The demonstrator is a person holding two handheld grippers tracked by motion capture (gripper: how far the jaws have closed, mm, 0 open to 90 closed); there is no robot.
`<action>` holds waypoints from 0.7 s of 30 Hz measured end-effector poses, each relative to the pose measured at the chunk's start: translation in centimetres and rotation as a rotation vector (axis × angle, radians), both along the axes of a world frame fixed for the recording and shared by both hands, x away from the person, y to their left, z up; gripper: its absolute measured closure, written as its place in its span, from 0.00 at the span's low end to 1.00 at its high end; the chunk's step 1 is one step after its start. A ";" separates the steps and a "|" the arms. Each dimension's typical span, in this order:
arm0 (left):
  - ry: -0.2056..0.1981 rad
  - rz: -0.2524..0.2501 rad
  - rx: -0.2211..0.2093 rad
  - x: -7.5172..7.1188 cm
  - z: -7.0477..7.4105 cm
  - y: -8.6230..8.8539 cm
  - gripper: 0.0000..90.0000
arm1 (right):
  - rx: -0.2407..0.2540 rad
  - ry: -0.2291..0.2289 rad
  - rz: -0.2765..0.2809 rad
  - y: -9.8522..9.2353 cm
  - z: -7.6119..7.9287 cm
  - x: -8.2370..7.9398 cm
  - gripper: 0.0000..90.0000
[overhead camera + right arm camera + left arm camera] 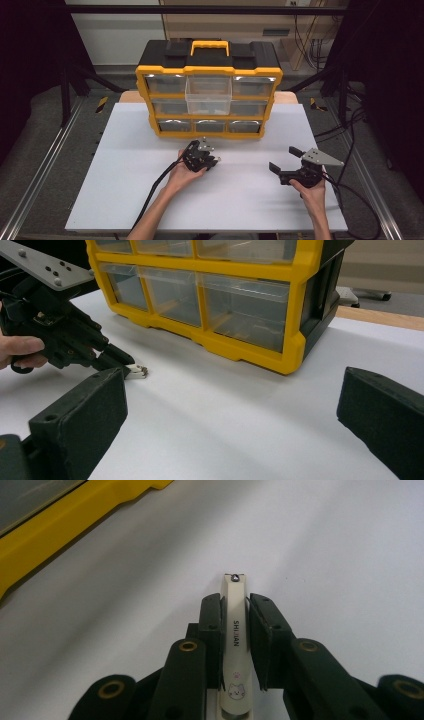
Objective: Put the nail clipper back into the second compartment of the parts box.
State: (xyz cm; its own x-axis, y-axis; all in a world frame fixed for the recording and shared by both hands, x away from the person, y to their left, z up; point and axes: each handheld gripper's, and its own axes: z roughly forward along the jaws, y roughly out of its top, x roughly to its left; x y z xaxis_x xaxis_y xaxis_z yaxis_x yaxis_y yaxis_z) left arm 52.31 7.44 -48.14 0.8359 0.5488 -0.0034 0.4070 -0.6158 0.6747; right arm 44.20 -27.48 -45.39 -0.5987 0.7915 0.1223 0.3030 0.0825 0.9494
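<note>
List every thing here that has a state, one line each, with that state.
Left claw: shut on the nail clipper.
Nail clipper: lever folded flat, lying on the table.
Right claw: open, holding nothing.
Middle drawer of the organizer: pulled out.
Other drawers: pushed in.

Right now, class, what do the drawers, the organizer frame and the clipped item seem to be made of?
Drawers: clear glossy plastic; you see through them.
Organizer frame: yellow moulded plastic, smooth, probably hard.
Nail clipper, gripped by the left tool: cream coated body with printed lettering, metal likely at its tip.
</note>
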 end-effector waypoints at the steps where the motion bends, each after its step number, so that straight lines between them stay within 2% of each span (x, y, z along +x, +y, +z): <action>1: -0.001 -0.003 0.002 0.0 0.0 0.0 0.85 | 0.001 0.000 0.001 0.0 0.0 0.0 0.01; 7: -0.001 -0.007 0.007 0.0 0.1 0.0 0.86 | 0.002 -0.001 0.001 0.0 0.0 0.0 0.01; 12: 0.021 0.003 -0.016 0.2 0.0 0.1 0.86 | -0.001 0.001 0.005 0.0 0.0 0.1 0.01; 21: 0.020 0.004 0.000 0.0 0.2 0.1 0.86 | 0.002 -0.001 0.006 -0.1 0.0 0.0 0.01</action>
